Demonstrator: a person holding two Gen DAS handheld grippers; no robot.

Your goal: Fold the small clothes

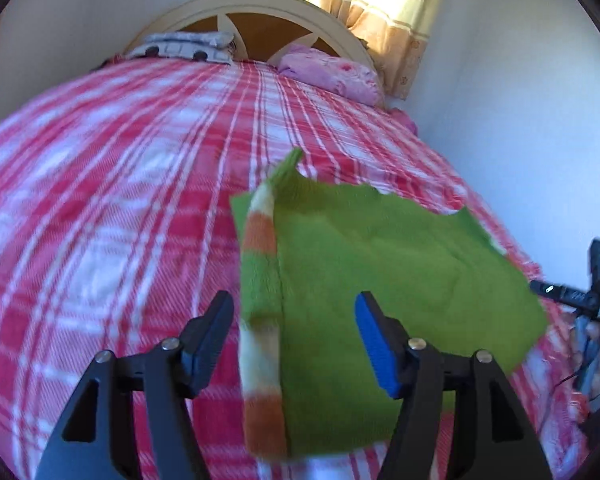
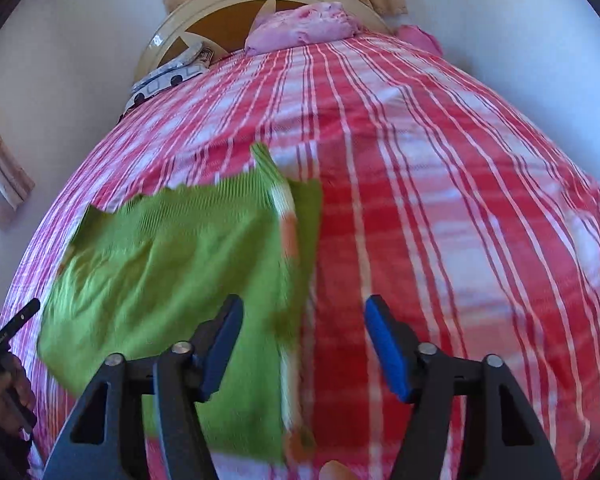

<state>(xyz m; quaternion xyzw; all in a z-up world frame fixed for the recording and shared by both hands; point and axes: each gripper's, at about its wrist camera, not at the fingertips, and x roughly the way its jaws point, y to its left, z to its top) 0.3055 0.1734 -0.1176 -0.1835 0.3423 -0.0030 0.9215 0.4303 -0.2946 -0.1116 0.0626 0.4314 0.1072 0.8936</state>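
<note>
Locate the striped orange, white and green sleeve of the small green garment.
In the left wrist view, the striped sleeve lies folded along the left edge of the green knitted garment, on the red-and-white checked bedspread.

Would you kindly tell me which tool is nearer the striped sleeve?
Hard to call. The left tool frames the striped sleeve between open jaws; the right tool likewise has it just inside its left jaw.

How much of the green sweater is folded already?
Done: the green sweater lies flat on the checked blanket, one striped sleeve folded onto it. In hand: nothing; the left gripper and right gripper are open above it. Left: the remaining folds.
</note>
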